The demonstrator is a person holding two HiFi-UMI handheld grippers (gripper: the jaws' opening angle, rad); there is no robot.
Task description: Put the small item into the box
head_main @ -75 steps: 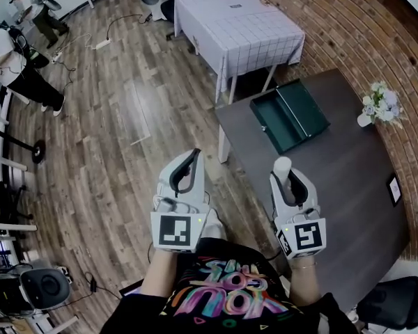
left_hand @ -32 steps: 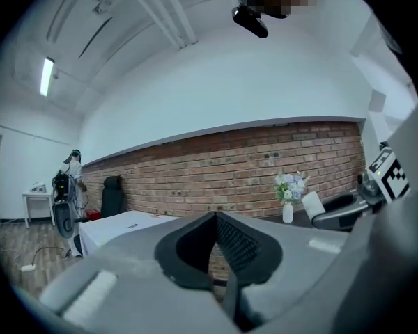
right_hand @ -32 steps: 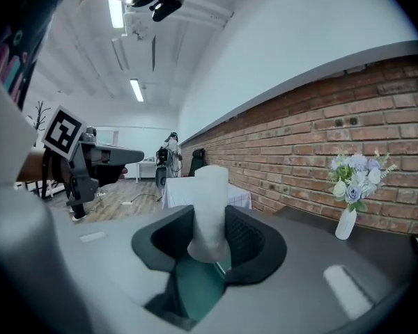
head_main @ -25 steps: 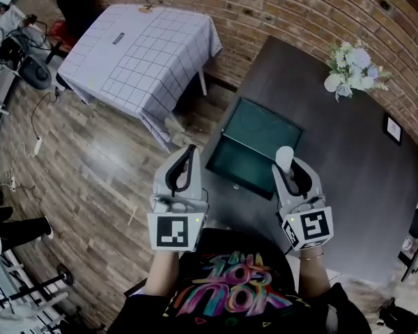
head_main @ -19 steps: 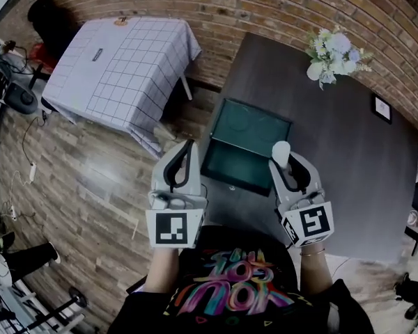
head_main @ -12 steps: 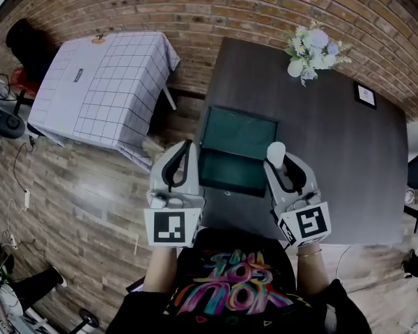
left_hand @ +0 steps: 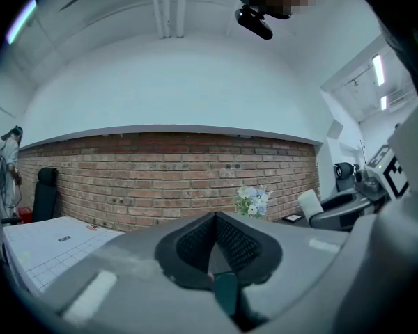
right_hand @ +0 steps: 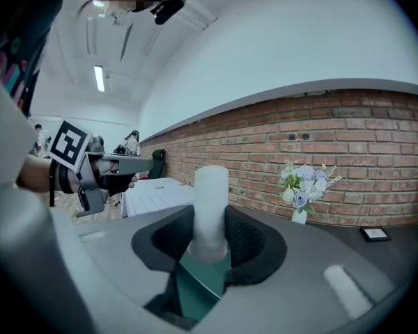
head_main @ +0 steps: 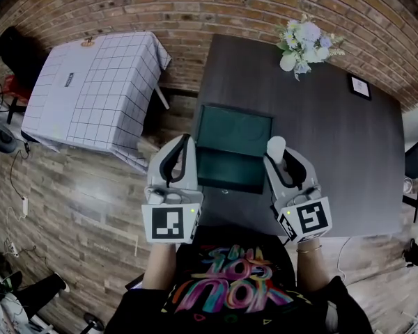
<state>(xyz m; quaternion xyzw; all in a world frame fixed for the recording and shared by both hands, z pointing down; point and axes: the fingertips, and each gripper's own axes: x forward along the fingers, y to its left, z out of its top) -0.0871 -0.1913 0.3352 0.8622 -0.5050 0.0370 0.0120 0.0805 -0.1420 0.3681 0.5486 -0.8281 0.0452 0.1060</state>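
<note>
Cylinder (right_hand: 210,211) upright in right gripper (head_main: 279,157)

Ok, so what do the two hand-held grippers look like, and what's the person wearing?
Both match: the left hand-held gripper and right hand-held gripper have pale grey rounded shells, with black textured pads lining the jaws. Each carries a cube at the rear with black-and-white square markers. No cables show. The person wears a black top with multicoloured lettering.
</note>
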